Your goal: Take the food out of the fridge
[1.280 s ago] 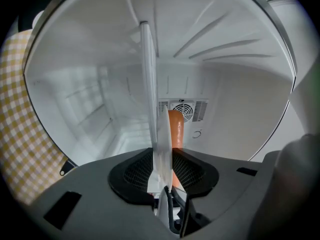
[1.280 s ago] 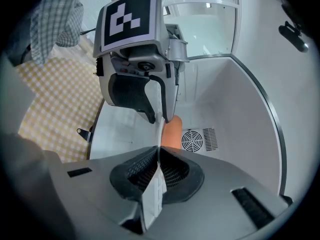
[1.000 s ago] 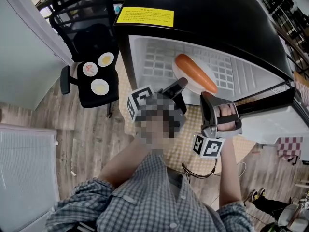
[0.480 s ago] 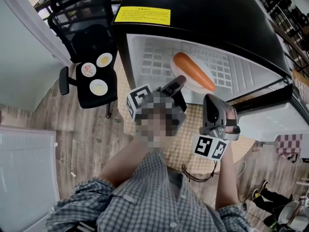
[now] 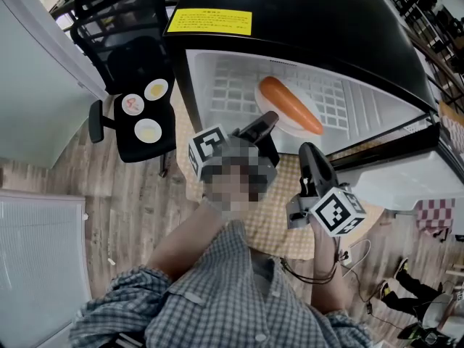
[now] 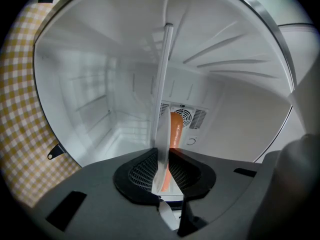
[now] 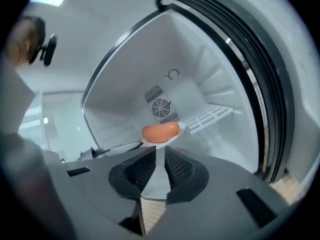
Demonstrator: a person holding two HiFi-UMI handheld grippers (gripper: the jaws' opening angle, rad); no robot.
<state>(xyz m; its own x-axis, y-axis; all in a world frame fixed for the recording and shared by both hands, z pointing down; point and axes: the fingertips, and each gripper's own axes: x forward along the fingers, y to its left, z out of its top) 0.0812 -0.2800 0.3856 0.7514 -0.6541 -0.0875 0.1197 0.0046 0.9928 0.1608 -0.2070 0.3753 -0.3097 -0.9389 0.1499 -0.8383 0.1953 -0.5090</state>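
Observation:
A long orange sausage (image 5: 291, 107) lies on a white plate (image 5: 267, 111) inside the open black fridge (image 5: 304, 20). My left gripper (image 5: 268, 120) reaches level into the fridge. In the left gripper view the plate (image 6: 162, 109) shows edge-on, with the sausage (image 6: 175, 131) behind it. The left gripper (image 6: 162, 164) has just been closing its jaws, and the plate's rim is pinched between its pads. My right gripper (image 5: 308, 154) hovers at the fridge mouth, right of the left one. In its own view the right gripper (image 7: 159, 161) stands open and bare, short of the sausage (image 7: 160, 132).
The fridge door (image 5: 406, 183) hangs open at the right. A black office chair (image 5: 145, 133) with three small plates of food stands left of the fridge. A yellow checked mat (image 5: 279, 220) and a cable (image 5: 348, 256) lie on the wooden floor.
The right gripper has rolled over, so its marker cube now faces up, and its hand has dropped out of sight beneath it. The left gripper has stayed at the plate.

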